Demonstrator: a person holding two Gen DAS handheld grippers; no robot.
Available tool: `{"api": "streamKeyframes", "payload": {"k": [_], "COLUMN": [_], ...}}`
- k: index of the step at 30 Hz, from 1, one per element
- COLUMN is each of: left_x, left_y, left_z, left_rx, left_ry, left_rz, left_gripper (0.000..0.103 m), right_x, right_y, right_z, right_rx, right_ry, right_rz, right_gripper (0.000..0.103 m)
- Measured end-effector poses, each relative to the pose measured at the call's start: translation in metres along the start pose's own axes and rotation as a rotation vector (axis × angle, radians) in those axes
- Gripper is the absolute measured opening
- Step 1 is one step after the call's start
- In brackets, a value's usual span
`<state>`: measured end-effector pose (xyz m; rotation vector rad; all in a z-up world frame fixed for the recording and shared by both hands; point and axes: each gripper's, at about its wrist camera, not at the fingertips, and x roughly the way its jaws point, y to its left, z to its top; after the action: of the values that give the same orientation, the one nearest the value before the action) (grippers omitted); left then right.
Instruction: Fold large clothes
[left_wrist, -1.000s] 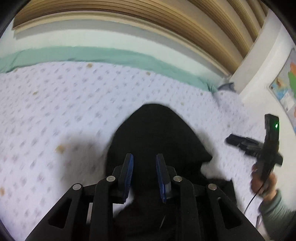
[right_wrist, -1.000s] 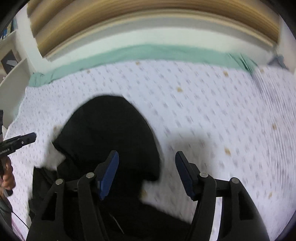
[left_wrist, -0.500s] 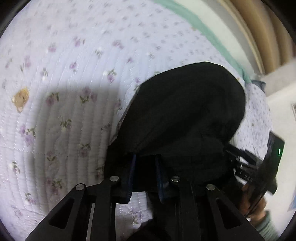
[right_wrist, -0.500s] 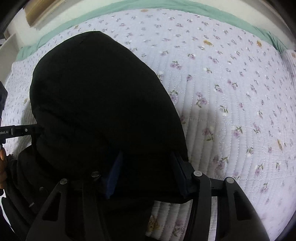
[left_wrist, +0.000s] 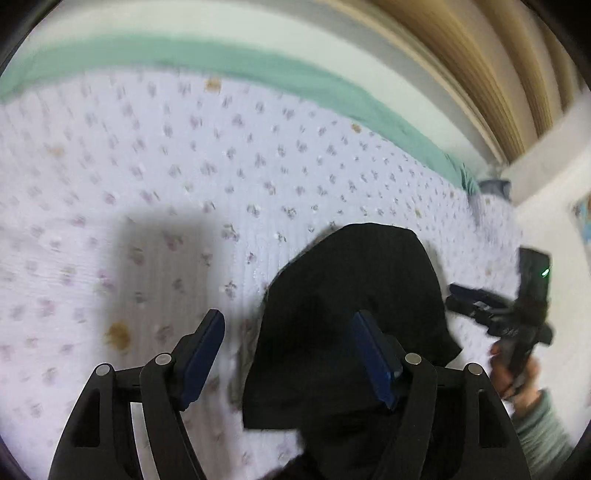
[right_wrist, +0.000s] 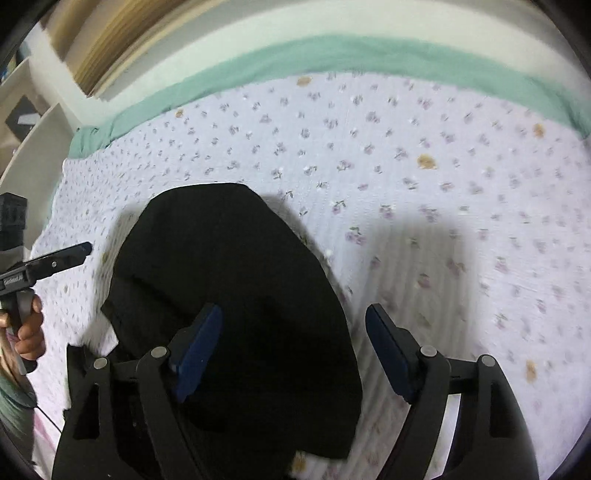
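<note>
Both jaws released the rounded black garment (right_wrist: 229, 280).

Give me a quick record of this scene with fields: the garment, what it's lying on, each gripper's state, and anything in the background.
garment: black garment, lying in a heap, partly folded over itself
surface: floral quilted bedspread with a green sheet along its far edge
left gripper: open, jaws wide apart, holding nothing, above the garment's left edge
right gripper: open, holding nothing, above the garment's right part
background: wooden slatted headboard, white wall
image quality: motion blur in both views
</note>
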<state>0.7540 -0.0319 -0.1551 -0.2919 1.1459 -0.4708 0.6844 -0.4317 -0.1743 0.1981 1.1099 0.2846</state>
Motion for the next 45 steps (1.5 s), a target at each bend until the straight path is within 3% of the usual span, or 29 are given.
{"api": "streamKeyframes", "payload": {"k": [2, 6, 8, 9, 10, 11, 12, 15, 19, 23, 29, 32, 35, 39, 42, 45], "left_x": [0.022, 0.062, 0.068, 0.065, 0.063, 0.057, 0.049, 0.016, -0.049, -0.109, -0.148, -0.144, -0.126, -0.103, -0.133, -0.169], "left_y": [0.007, 0.017, 0.02, 0.018, 0.013, 0.003, -0.005, -0.03, -0.065, -0.078, -0.094, -0.086, -0.073, -0.031, -0.018, -0.03], "left_z": [0.0, -0.002, -0.01, -0.014, -0.018, -0.024, -0.026, -0.038, -0.078, -0.133, -0.217, -0.261, -0.295, -0.343, -0.356, -0.342], "left_rx": [-0.038, -0.099, -0.137, -0.124, -0.097, -0.047, 0.002, 0.101, 0.239, 0.308, 0.349, 0.325, 0.284, 0.127, 0.026, 0.041], "left_ry": [0.043, 0.139, 0.14, 0.12, 0.12, 0.104, 0.085, 0.029, -0.046, -0.092, -0.102, -0.055, 0.008, 0.12, 0.061, -0.015], "left_rz": [-0.007, -0.132, -0.162, -0.183, -0.186, -0.154, -0.131, -0.132, -0.127, -0.109, -0.039, 0.023, 0.075, 0.144, 0.082, 0.098], "left_gripper": [0.073, 0.072, 0.068, 0.043, 0.03, 0.024, 0.016, 0.012, 0.012, 0.012, 0.013, 0.017, 0.019, 0.019, 0.019, 0.019], "right_x": [0.018, 0.055, 0.07, 0.071, 0.068, 0.063, 0.061, 0.03, -0.039, -0.095, -0.147, -0.154, -0.135, -0.118, -0.118, -0.136], "right_y": [0.001, -0.001, -0.004, -0.002, -0.001, 0.004, 0.008, 0.034, 0.071, 0.116, 0.152, 0.165, 0.156, 0.143, 0.126, 0.116], "right_z": [0.007, 0.005, 0.005, 0.005, 0.006, 0.003, 0.004, -0.009, -0.042, -0.077, -0.158, -0.211, -0.258, -0.312, -0.344, -0.354], "right_rx": [0.015, 0.019, 0.029, 0.02, 0.005, -0.011, -0.031, -0.131, -0.247, -0.318, -0.307, -0.297, -0.214, -0.126, -0.041, 0.01], "right_ry": [0.043, 0.13, 0.162, 0.15, 0.135, 0.122, 0.107, 0.033, -0.095, -0.183, -0.236, -0.211, -0.106, -0.005, 0.063, 0.087], "right_rz": [0.027, 0.069, 0.084, 0.081, 0.087, 0.099, 0.099, 0.042, -0.019, -0.047, -0.071, -0.102, -0.073, -0.072, -0.05, -0.037], "right_gripper": [0.082, 0.084, 0.082, 0.07, 0.061, 0.041, 0.028, 0.021, 0.02, 0.02, 0.021, 0.027, 0.03, 0.031, 0.032, 0.032]}}
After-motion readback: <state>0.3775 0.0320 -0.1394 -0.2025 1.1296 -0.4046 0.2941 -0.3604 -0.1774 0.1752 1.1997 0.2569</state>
